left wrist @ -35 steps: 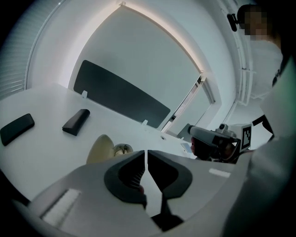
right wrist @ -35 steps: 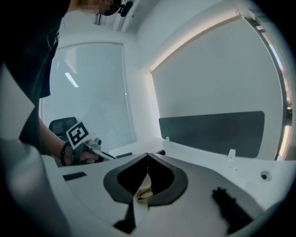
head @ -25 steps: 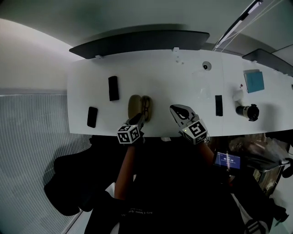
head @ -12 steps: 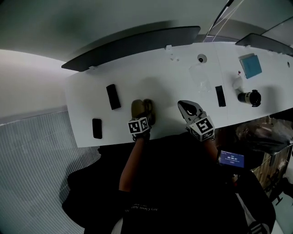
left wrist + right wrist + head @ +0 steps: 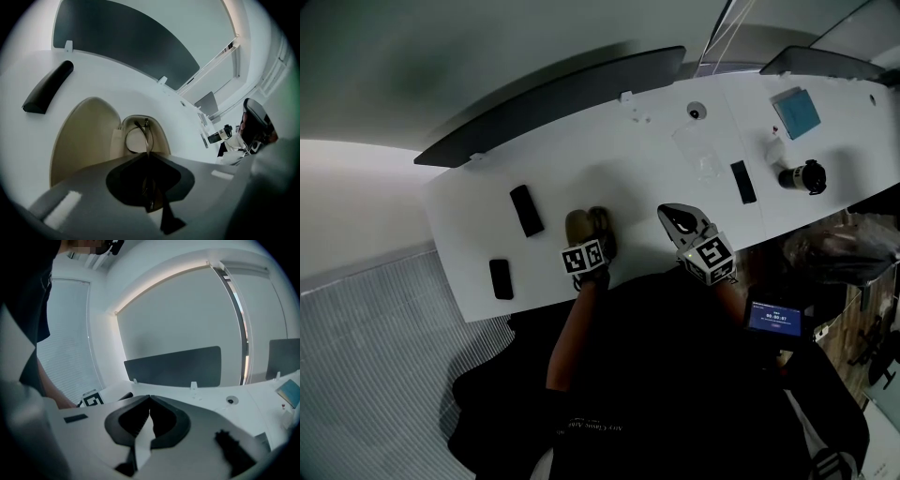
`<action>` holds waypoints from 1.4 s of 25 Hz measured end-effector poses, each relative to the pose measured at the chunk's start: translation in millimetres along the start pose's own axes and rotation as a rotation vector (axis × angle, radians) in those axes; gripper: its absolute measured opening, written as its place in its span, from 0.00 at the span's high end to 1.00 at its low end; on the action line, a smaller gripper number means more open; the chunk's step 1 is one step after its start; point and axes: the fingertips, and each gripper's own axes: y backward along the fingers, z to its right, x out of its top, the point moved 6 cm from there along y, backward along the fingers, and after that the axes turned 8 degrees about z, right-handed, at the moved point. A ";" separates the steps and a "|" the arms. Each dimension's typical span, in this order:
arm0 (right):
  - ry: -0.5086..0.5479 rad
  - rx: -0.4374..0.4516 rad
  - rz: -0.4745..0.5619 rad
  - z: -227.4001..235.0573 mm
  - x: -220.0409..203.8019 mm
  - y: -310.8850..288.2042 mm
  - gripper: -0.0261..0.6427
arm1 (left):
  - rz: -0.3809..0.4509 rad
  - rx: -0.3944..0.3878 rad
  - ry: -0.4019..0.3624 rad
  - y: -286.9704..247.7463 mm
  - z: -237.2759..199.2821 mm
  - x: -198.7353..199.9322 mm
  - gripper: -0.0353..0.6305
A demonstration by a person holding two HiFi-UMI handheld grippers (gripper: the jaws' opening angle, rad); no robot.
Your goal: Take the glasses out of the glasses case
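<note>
Glasses case [image 5: 581, 225] lying open on the white desk [image 5: 628, 159], near its front edge. From the head view, I am holding the left gripper [image 5: 596, 240] directly over the case. The right gripper [image 5: 668, 216] is hovering just right of the case, not touching it. A black slab [image 5: 526, 210] is lying left of the case, a smaller black slab [image 5: 501, 278] is lying further left, and a dark panel [image 5: 553, 103] is standing well behind the case.

In the left gripper view, the case is showing its tan lid folded back to the left. The glasses [image 5: 146, 133] are lying in the shallow half of the case beside that lid. My left jaws have just been closing and are now pinching the thin metal frame of the glasses at their tips.

In the right gripper view, my right jaws are pressing together at the tips and gripping nothing. They are pointing toward the dark panel.
</note>
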 end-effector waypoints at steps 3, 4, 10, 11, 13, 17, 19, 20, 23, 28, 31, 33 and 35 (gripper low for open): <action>0.004 0.016 -0.002 -8.3 1.2 -3.5 0.95 | 0.021 -0.032 0.028 9.3 0.0 0.9 0.91; 0.003 0.025 -0.003 -11.3 1.5 -5.5 0.95 | 0.041 -0.045 0.042 15.6 0.2 3.7 0.91; -0.100 0.161 0.040 -37.0 9.9 -24.5 0.95 | 0.291 -0.293 0.250 81.2 8.8 38.5 0.91; -0.147 0.199 0.061 -42.4 14.1 -28.8 0.95 | 0.353 -0.400 0.309 95.8 14.1 46.7 0.91; -0.272 0.277 0.102 -53.0 24.2 -38.7 0.95 | 0.482 -0.635 0.438 126.8 29.9 63.8 0.91; -0.505 0.413 0.125 -81.2 43.1 -61.7 0.95 | 0.687 -0.879 0.495 169.4 35.6 76.0 0.91; -0.586 0.483 0.108 -97.9 52.2 -73.2 0.95 | 0.707 -0.924 0.447 176.0 40.4 75.9 0.91; -0.619 0.513 0.098 -105.3 54.7 -77.9 0.95 | 0.699 -0.942 0.424 177.3 46.5 76.4 0.91; -0.637 0.565 0.053 -119.3 54.4 -87.1 0.89 | 0.699 -0.982 0.380 178.4 58.0 77.7 0.91; -0.675 0.602 0.026 -123.2 50.6 -87.8 0.88 | 0.747 -1.005 0.383 182.8 54.4 78.3 0.91; -0.706 0.624 0.019 -125.2 51.5 -85.7 0.84 | 0.718 -1.023 0.363 180.1 55.6 80.5 0.91; -0.724 0.639 0.011 -126.0 51.2 -88.1 0.81 | 0.700 -1.043 0.348 179.1 56.1 84.4 0.91; -0.729 0.649 0.012 -126.3 48.2 -90.3 0.80 | 0.688 -1.057 0.337 179.8 56.0 86.4 0.91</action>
